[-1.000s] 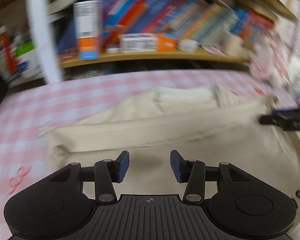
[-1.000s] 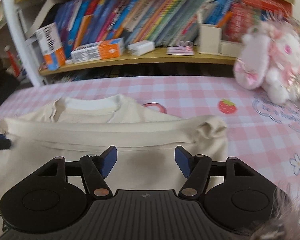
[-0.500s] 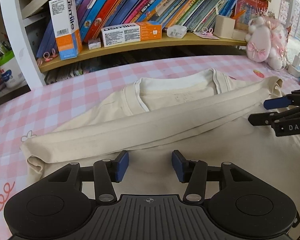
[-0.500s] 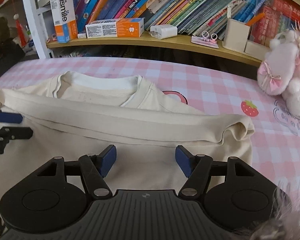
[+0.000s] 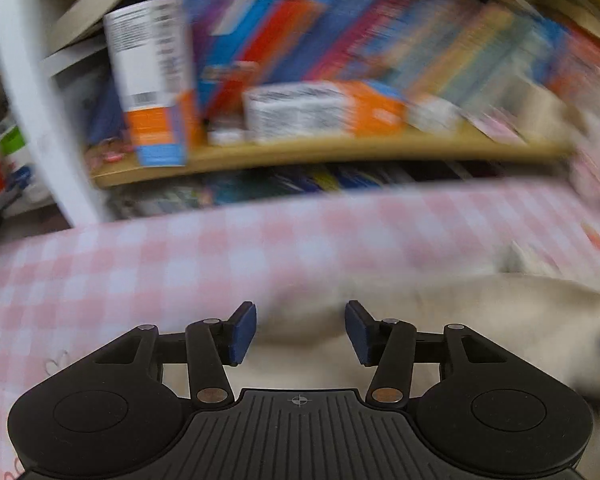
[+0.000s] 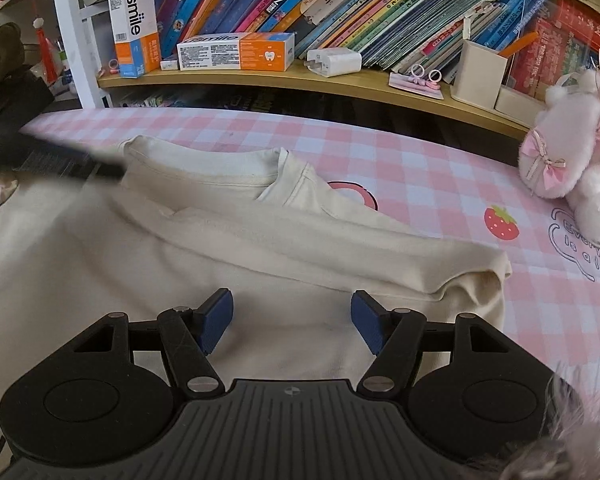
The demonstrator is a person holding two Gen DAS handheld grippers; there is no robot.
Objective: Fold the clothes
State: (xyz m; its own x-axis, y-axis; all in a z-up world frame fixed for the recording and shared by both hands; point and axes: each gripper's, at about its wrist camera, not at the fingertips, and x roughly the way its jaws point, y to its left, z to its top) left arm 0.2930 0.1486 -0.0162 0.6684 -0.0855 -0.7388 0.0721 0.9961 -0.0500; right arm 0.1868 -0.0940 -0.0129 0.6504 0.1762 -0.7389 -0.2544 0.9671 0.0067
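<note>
Right gripper (image 6: pixel 291 322) (nothing held) — above cream shirt (image 6: pixel 236 248).

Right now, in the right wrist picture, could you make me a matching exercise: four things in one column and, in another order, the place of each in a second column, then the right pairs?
Things:
1. shirt
2. plush toy
3. charger
4. strawberry print

Places:
A. on the wooden shelf, right of the lying orange-and-white box
B. on the cloth, between the shirt and the plush toy
C. at the right edge, on the pink checked cloth
D. spread on the cloth in front of the right gripper

Pairs: 1-D, 2-C, 3-A, 4-B
</note>
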